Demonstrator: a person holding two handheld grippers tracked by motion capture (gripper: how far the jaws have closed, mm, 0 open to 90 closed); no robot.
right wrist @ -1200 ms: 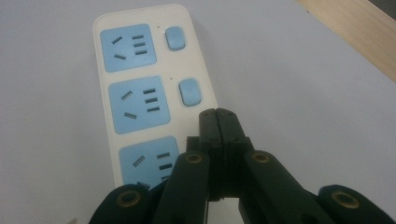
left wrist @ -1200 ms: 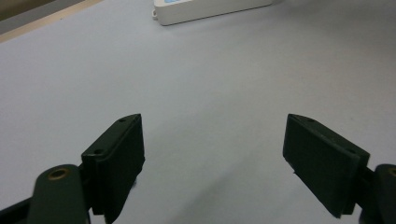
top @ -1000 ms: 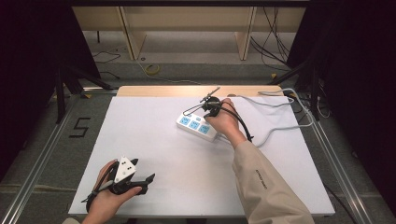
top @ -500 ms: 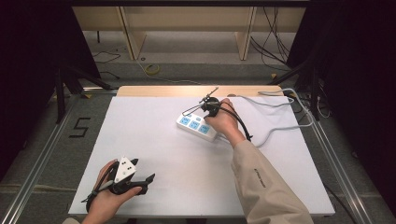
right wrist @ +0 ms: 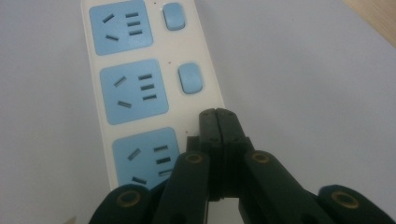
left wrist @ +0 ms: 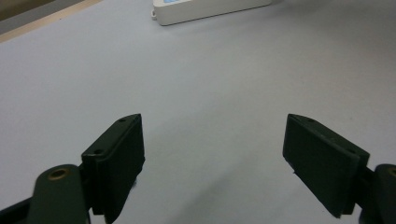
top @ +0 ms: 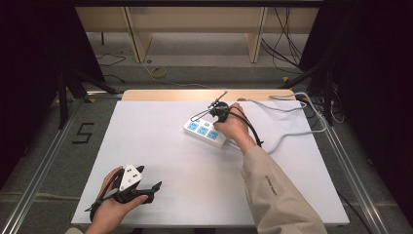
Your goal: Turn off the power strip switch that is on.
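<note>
A white power strip (top: 202, 130) with blue sockets lies on the white table (top: 170, 161), right of centre toward the far side. My right gripper (top: 217, 119) hovers over its right end. In the right gripper view the jaws (right wrist: 217, 114) are shut together with nothing between them. Their tips sit on the strip (right wrist: 135, 93) just below the second blue switch (right wrist: 190, 78), beside the third socket. My left gripper (top: 157, 189) rests low near the front left edge. Its jaws (left wrist: 214, 121) stand wide open over bare table, and the strip's end (left wrist: 210, 7) shows far ahead.
A grey cable (top: 292, 131) loops from the strip's right end across the table's right side and off the far corner. A wooden strip (top: 160, 95) borders the far edge. Metal frame rails run along both sides.
</note>
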